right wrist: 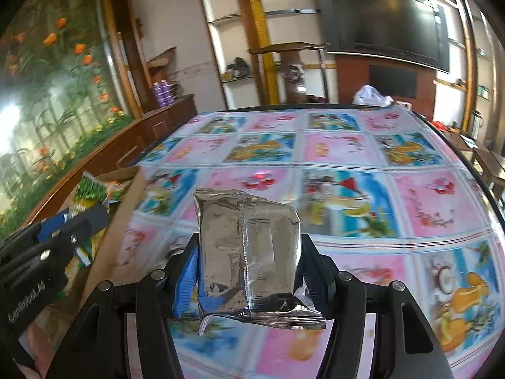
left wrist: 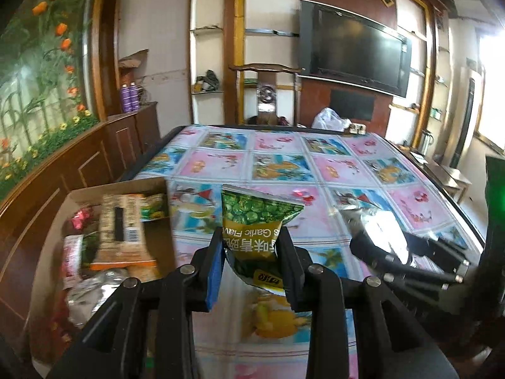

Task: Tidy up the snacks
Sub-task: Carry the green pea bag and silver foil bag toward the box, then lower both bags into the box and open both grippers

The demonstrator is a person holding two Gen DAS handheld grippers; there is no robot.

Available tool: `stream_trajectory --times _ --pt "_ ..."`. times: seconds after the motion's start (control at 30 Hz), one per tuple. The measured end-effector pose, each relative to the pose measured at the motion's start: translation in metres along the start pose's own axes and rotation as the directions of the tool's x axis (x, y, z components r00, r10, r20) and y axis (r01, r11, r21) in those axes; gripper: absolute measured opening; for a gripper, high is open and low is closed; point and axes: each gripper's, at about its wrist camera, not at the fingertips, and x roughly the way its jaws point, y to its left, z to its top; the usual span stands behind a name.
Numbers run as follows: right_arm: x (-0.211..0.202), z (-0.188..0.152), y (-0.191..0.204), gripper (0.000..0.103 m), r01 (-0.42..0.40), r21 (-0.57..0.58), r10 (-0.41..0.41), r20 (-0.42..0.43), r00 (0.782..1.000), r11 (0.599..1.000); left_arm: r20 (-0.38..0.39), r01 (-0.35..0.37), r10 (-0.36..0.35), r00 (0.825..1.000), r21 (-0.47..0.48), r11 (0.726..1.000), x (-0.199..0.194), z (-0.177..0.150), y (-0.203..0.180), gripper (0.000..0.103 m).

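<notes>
1. Left wrist view: a green snack packet (left wrist: 257, 237) is pinched between the jaws of the left gripper (left wrist: 252, 254), printed upside down with "Garlic Flavor" lettering, a pattern of green peas above and a yellow band below. It is held above the desk (left wrist: 363, 170), which is covered by a pink and blue patterned cloth. A cardboard box (left wrist: 151, 186), already holding several packets, lies just to the left. Only a narrow part of the packet is judged to be clamped, so it could slip or twist out while being carried over the box wall. The right gripper (left wrist: 378, 246) is seen on the right, holding something silver.

2. Right wrist view: a silver foil packet (right wrist: 249, 249) is gripped by the jaws of the right gripper (right wrist: 249, 271), seam facing the camera, crumpled, with blue print showing at its lower left. It hangs above the desk, well right of the box. The smooth foil is judged slippery, and the two grippers could collide near the box.
</notes>
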Motion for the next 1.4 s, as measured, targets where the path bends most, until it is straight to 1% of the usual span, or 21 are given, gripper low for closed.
stream_trajectory --times 0.23,0.33,0.53,0.63,0.83,1.03,1.4 --pt "0.005 -0.006 0.055 0.064 -0.099 -0.086 0.099 0.001 0.995 0.991 0.01 -0.067 0.068 0.998 -0.07 0.995 -0.022 -0.009 0.049 0.031" --pt "0.009 -0.007 0.074 0.064 -0.141 -0.104 0.141 -0.012 0.99 0.984 0.013 -0.113 0.114 0.993 -0.092 0.989 -0.032 -0.016 0.072 0.031" --pt "0.017 -0.013 0.118 0.064 -0.222 -0.167 0.217 -0.043 0.975 0.961 -0.014 -0.213 0.213 0.977 -0.171 0.962 -0.045 -0.034 0.125 0.031" --pt "0.023 -0.016 0.137 0.064 -0.258 -0.186 0.25 -0.064 0.966 0.948 -0.027 -0.243 0.242 0.97 -0.192 0.951 -0.047 -0.042 0.14 0.031" --pt "0.035 -0.02 0.159 0.065 -0.285 -0.211 0.269 -0.103 0.958 0.935 -0.065 -0.275 0.267 0.961 -0.191 0.942 -0.042 -0.053 0.154 0.031" --pt "0.042 -0.023 0.163 0.065 -0.29 -0.21 0.268 -0.127 0.955 0.934 -0.094 -0.287 0.274 0.957 -0.182 0.94 -0.034 -0.059 0.156 0.031" --pt "0.059 -0.022 0.167 0.065 -0.298 -0.182 0.267 -0.176 0.947 0.937 -0.112 -0.305 0.289 0.951 -0.177 0.936 -0.029 -0.061 0.159 0.031"
